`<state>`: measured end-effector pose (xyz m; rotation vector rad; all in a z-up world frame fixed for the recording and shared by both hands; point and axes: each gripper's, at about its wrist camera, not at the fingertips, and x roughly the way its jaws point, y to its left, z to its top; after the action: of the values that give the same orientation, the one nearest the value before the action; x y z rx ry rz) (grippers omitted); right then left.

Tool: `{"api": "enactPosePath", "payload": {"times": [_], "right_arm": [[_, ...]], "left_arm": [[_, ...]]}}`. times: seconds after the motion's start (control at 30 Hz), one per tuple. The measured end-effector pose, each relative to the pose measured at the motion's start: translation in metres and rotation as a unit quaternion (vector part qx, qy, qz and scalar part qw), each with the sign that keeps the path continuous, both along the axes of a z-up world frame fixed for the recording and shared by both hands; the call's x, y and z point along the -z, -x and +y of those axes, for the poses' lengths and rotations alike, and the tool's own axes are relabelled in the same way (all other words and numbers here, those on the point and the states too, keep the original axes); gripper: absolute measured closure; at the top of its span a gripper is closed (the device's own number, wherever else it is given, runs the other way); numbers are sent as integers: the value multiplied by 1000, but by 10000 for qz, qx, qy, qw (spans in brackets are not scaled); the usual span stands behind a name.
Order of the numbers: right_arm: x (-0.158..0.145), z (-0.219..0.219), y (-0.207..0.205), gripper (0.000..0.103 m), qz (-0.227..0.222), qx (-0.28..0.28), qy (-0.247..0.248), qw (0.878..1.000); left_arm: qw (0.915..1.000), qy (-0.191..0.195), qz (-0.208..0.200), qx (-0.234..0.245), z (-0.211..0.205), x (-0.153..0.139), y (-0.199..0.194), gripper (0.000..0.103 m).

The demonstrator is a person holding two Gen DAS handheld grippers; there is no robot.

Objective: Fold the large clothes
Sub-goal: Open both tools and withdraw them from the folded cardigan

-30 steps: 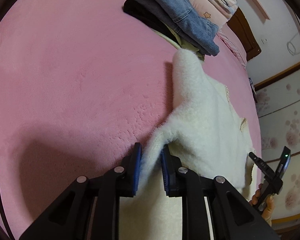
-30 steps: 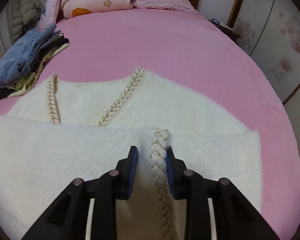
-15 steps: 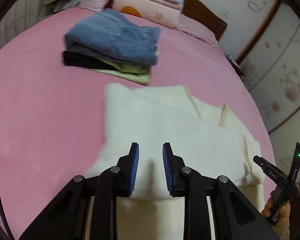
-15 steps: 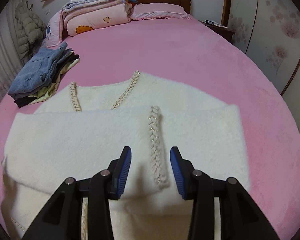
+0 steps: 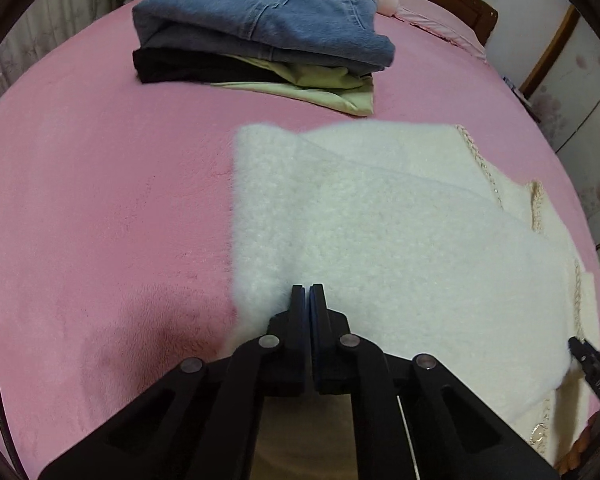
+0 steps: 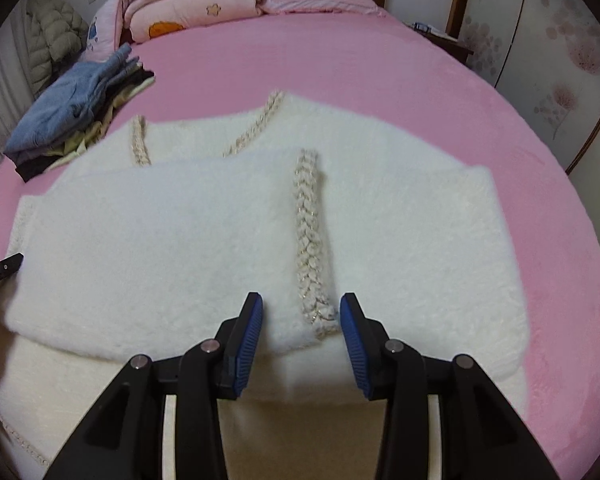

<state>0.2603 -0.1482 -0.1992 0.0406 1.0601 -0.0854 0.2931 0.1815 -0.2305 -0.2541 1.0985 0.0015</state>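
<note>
On one pink bed: one white garment, two claws, one stack.

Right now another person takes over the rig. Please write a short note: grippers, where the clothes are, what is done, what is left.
Left gripper: shut, tips at the white fleece cardigan; whether it pinches fabric is unclear.
Right gripper: open, holding nothing, over the braided trim.
The cardigan lies flat on the pink bed, one sleeve folded across the body.
Folded pile, jeans on top, sits beyond it.
Left: probably the remaining folds, then adding it to the pile.
</note>
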Motion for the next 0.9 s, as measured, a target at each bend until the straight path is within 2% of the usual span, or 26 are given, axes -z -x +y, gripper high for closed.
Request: {"api": "enactPosePath", "payload": {"times": [0.17, 0.27, 0.37, 0.53, 0.6, 0.67, 0.77, 0.83, 0.9], "right_arm": [[-9, -1, 2, 63, -18, -28, -3, 10000], [-28, -6, 5, 63, -273, -24, -106, 9996], [-42, -4, -5, 62, -465, -78, -178, 9987], [-35, 10, -44, 62, -485, -75, -189, 9986], [-24, 11, -61, 62, -367, 6, -274, 9990], [-10, 7, -75, 62, -180, 141, -244, 9994], [8, -7, -83, 60, -19, 301, -71, 9995], [12, -20, -78, 54, -68, 351, -331, 9988], [11, -27, -73, 54, -68, 404, -473, 9980]], "left_arm": [[10000, -84, -9, 7, -2, -13, 2, 100], [9991, -216, -354, -10, -7, -38, 2, 94], [9976, -157, -667, 75, -20, -53, -5, 87], [9978, -282, -591, -46, -32, -31, -32, 86], [9983, -422, -388, -138, -28, -17, -44, 86], [9985, -390, -343, -158, -20, -7, -49, 86], [9982, -433, -400, -82, -13, -3, -51, 86], [9980, -496, -398, -27, -13, -1, -52, 86], [9978, -538, -387, -7, -15, 0, -51, 86]]}}
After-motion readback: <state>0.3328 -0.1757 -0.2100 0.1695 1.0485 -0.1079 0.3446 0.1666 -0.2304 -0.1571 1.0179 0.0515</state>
